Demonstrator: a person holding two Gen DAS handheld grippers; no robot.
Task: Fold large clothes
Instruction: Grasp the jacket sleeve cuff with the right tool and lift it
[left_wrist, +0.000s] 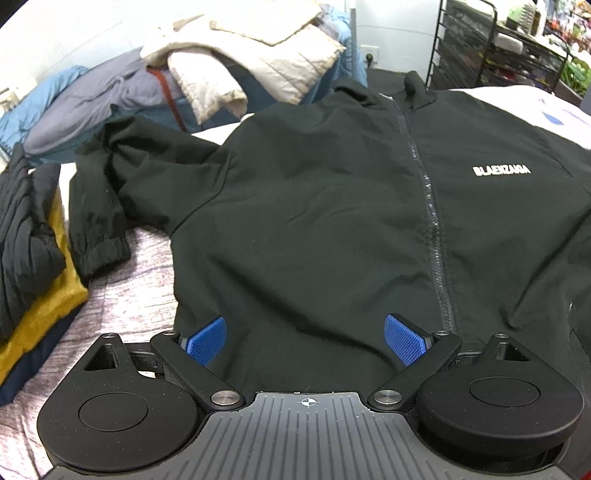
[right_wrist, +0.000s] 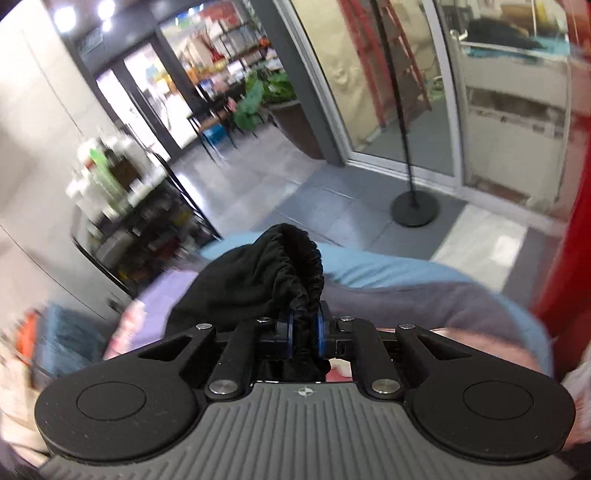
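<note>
Barely begun: black zip jacket (left_wrist: 332, 206) lies flat and unfolded ahead of the left gripper (left_wrist: 306, 339), spread wide and empty. Right gripper (right_wrist: 303, 332) pinches the elastic cuff (right_wrist: 295, 273); sleeves and body likely yet to fold.

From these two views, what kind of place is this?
Probably a shop or workroom, not a bedroom. The black jacket lies on a cloth-covered table beside piled clothes, and wire shelves of goods and glass doors stand nearby.
</note>
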